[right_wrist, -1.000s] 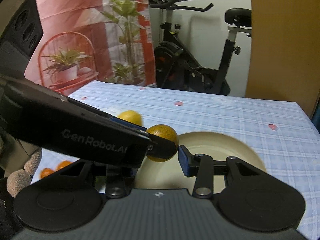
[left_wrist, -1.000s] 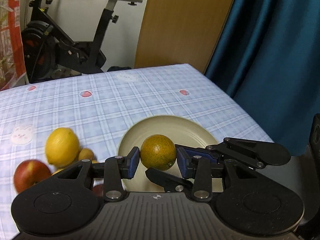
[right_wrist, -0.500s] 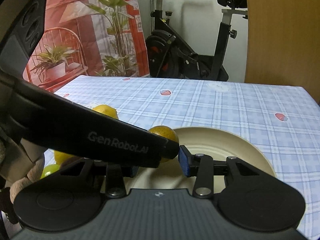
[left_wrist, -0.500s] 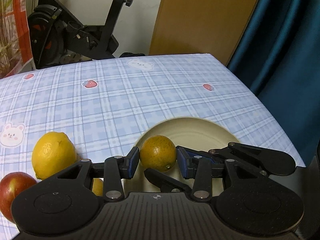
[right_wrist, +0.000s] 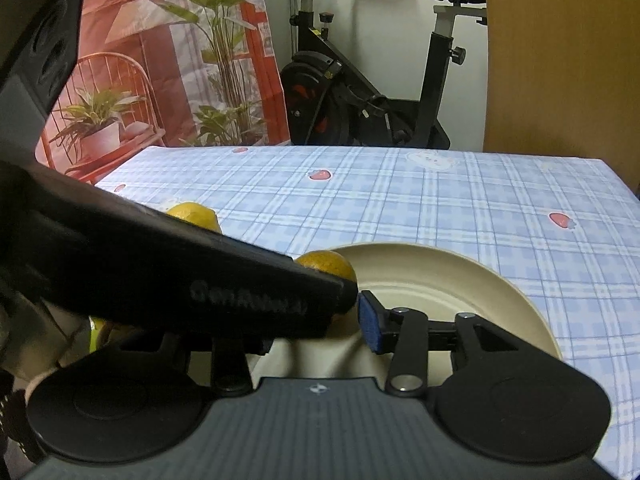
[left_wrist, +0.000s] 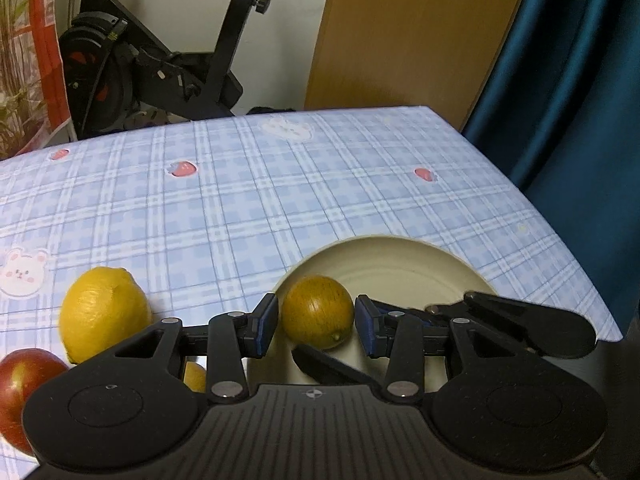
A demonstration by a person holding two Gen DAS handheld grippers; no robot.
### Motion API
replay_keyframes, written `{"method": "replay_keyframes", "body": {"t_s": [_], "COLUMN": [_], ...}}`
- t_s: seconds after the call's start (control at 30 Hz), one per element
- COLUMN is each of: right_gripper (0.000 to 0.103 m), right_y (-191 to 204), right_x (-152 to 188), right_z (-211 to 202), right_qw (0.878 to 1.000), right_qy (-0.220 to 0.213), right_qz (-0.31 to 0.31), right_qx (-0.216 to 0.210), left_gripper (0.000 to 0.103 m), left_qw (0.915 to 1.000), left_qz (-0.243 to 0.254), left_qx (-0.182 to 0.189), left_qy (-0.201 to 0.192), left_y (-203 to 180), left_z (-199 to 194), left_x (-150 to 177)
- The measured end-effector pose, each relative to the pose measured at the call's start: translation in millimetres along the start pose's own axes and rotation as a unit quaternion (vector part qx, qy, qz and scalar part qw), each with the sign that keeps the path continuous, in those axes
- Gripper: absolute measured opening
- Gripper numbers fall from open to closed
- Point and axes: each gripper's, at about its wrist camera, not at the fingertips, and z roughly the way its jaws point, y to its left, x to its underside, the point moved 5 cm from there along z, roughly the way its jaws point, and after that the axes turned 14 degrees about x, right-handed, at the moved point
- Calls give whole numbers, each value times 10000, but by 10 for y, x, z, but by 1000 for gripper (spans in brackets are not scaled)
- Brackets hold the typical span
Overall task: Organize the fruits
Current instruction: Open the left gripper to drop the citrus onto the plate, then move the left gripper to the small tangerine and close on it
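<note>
Orange [left_wrist: 318, 312] set on plate [left_wrist: 404, 256], frame centre.
Left tool [left_wrist: 316, 330] brackets it, barely clear; right tool [right_wrist: 312, 312] is opening, empty — a nudge could roll it off.

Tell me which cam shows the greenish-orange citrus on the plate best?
Left wrist. The citrus shows nearly whole there, resting at the plate's near-left edge between the left gripper's jaws, small gaps either side. In the right wrist view only its top peeks over the left gripper's black arm.

We have brought the orange [left_wrist: 318, 312] lower, onto the near-left part of the plate [left_wrist: 404, 264], and our right tongs [right_wrist: 320, 316] are now opening beside it.
</note>
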Motion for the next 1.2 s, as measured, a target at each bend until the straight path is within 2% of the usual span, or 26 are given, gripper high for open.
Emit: {"method": "replay_keyframes", "body": {"t_s": [0.23,0.4,0.63,0.8,0.93,1.1,1.2], "right_gripper": [51,51,51,53,55,55,55], "right_y": [-65,-73,39,213,402,531,607], "right_x": [101,174,192,256,329,360,377], "right_z": [-219,-446,-727,-819,-814,-840,-861], "right_qw": [9997,9987,9979,9978,9980,9974,9965], "right_qy": [-64,-204,-462,-571,-505,-497,-484], "right_qz": [227,467,451,263,-14,-184,-259], "right_qx": [46,70,-56,-215,-381,-491,-632], "left_gripper": [46,46,46,46,46,46,46], "left_qw": [9994,9984,9958,9912,9896,9881,9888], "left_qz": [18,10,-29,-396,-458,-666,-684], "left_qx": [192,116,-321,-610,-766,-745,-797], "left_qy": [-289,-558,-857,-1107,-1129,-1171,-1065], "left_y": [-35,1,106,227,305,441,490], "left_z": [-429,-858,-1394,-1615,-1675,-1807,-1861], "left_x": [-13,13,250,419,492,623,801]}}
